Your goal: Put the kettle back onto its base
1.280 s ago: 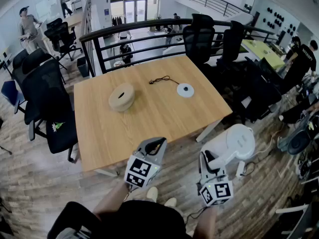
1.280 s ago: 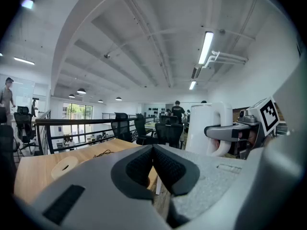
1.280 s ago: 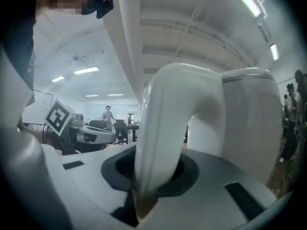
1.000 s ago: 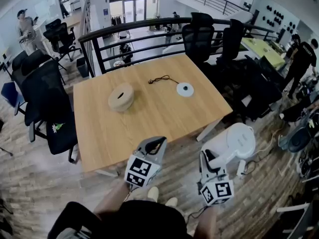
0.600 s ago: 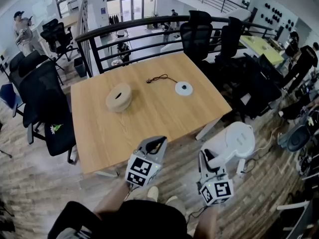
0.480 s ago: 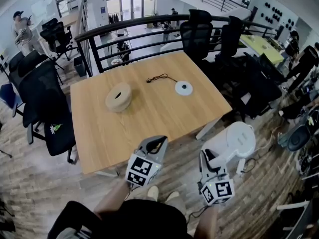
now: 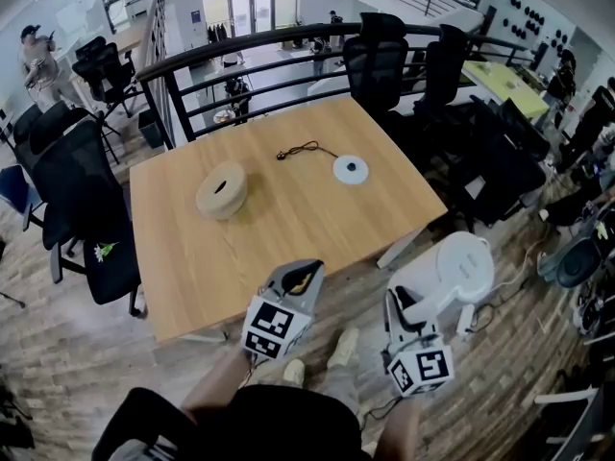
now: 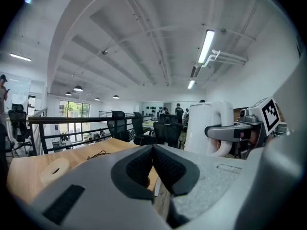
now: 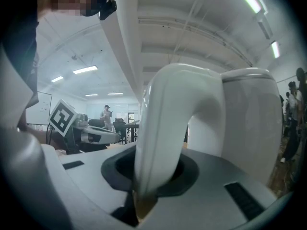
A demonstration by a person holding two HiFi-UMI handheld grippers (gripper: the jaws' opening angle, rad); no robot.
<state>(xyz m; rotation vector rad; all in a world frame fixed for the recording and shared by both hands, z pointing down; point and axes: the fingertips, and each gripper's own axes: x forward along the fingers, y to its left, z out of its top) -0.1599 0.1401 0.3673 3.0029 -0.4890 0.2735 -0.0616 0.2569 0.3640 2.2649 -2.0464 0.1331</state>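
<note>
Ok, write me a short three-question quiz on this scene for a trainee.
1. Pick one: the right gripper holds A) the kettle by its handle, B) the kettle by its spout, C) nothing.
2. True or false: the base lies on the table with nothing on it.
3. Fill in: the jaws of the left gripper are ____, with nothing between them.
Key: 1 A. 2 True. 3 shut.
</note>
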